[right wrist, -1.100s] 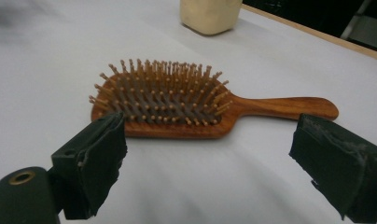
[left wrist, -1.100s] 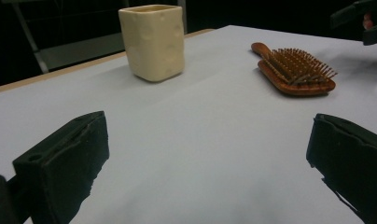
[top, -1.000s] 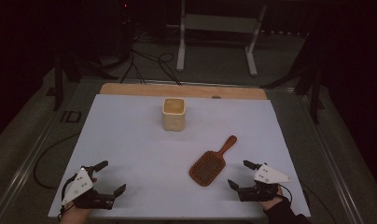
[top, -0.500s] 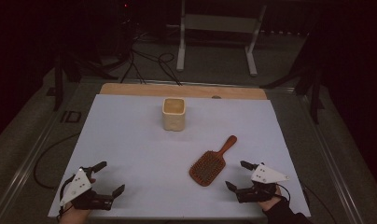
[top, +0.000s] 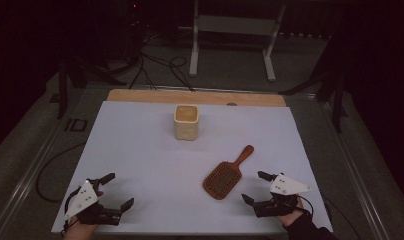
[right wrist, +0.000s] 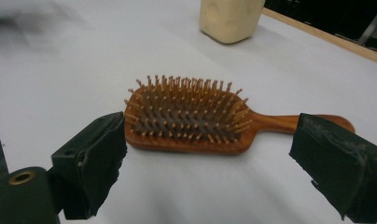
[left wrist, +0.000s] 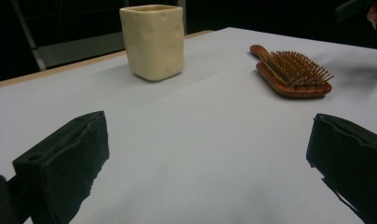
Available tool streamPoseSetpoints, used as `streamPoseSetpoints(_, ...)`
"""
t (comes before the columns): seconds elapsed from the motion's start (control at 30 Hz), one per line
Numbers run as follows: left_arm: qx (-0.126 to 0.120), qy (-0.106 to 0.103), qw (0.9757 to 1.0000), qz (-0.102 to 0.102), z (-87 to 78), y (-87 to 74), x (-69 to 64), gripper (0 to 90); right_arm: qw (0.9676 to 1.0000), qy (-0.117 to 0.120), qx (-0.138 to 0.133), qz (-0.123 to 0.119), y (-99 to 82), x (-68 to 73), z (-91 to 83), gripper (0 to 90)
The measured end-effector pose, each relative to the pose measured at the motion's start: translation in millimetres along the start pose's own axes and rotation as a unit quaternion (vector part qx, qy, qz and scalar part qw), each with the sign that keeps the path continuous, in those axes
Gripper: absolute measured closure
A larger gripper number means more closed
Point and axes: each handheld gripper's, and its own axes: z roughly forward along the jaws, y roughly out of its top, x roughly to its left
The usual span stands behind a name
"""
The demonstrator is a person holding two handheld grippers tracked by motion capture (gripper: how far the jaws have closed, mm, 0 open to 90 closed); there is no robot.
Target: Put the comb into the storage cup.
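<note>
A wooden hairbrush lies bristles up on the white table cover, right of centre, handle pointing away and to the right. A cream square cup stands upright toward the back. My right gripper rests near the front right, open, just to the right of the brush head and not touching it. My left gripper sits at the front left corner, open, with nothing between its jaws.
A wooden strip runs along the table's far edge. Beyond it on the dark floor are cables and a white metal stand. A metal rail borders the table's left side.
Both grippers have slid slightly toward the table's front edge. The brush and cup have not moved.
</note>
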Motion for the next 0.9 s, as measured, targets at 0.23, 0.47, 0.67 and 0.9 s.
streamPoseSetpoints(0.23,0.000,-0.002,1.0000,0.000,1.0,0.2,0.2,0.0,0.9999,-0.002,-0.009,-0.008,18.6,-6.0,-8.3,10.0)
streamPoseSetpoints(0.47,-0.002,-0.004,1.0000,0.001,1.3,0.6,0.7,0.0,0.9996,-0.001,-0.019,-0.019,37.5,-14.4,-10.0,10.0)
streamPoseSetpoints(0.67,-0.001,-0.005,1.0000,-0.001,1.4,0.4,0.5,0.0,0.9991,-0.003,-0.021,-0.035,51.1,-22.7,-5.6,9.9)
streamPoseSetpoints(0.9,-0.002,-0.003,1.0000,0.002,1.4,0.6,0.9,0.0,0.9992,0.001,-0.020,-0.035,60.4,-32.9,3.0,10.0)
